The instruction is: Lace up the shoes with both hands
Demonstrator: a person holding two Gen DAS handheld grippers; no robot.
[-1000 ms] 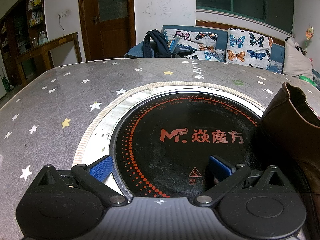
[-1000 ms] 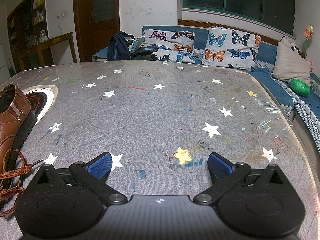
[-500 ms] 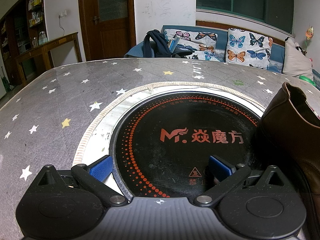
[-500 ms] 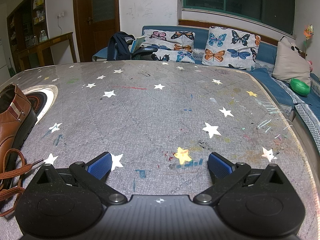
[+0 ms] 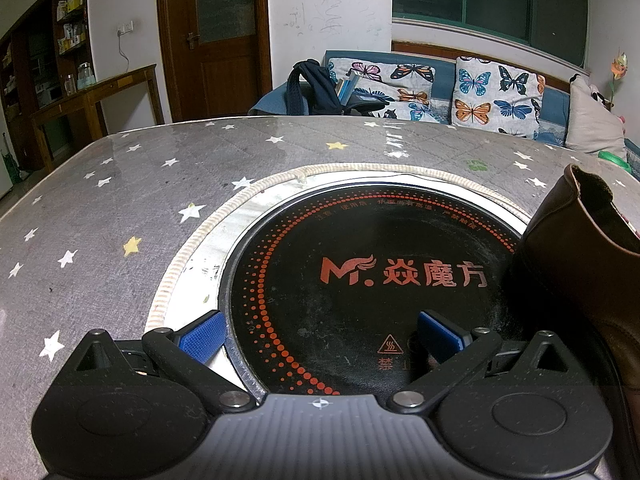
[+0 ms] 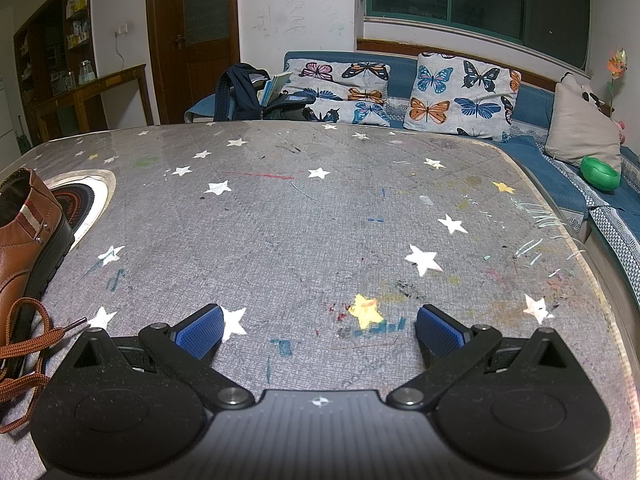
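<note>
A brown leather shoe stands at the right edge of the left wrist view, heel collar toward me. The same shoe shows at the far left of the right wrist view, with its brown lace lying loose on the table beside the black sole. My left gripper is open over the black hob plate, to the left of the shoe, with nothing between its blue pads. My right gripper is open low over the starred tablecloth, to the right of the shoe and lace, also holding nothing.
A round black induction plate with a metal ring is set into the grey starred table. Behind the table are a blue sofa with butterfly cushions, a dark backpack and a wooden side table. The table's right edge runs near the sofa.
</note>
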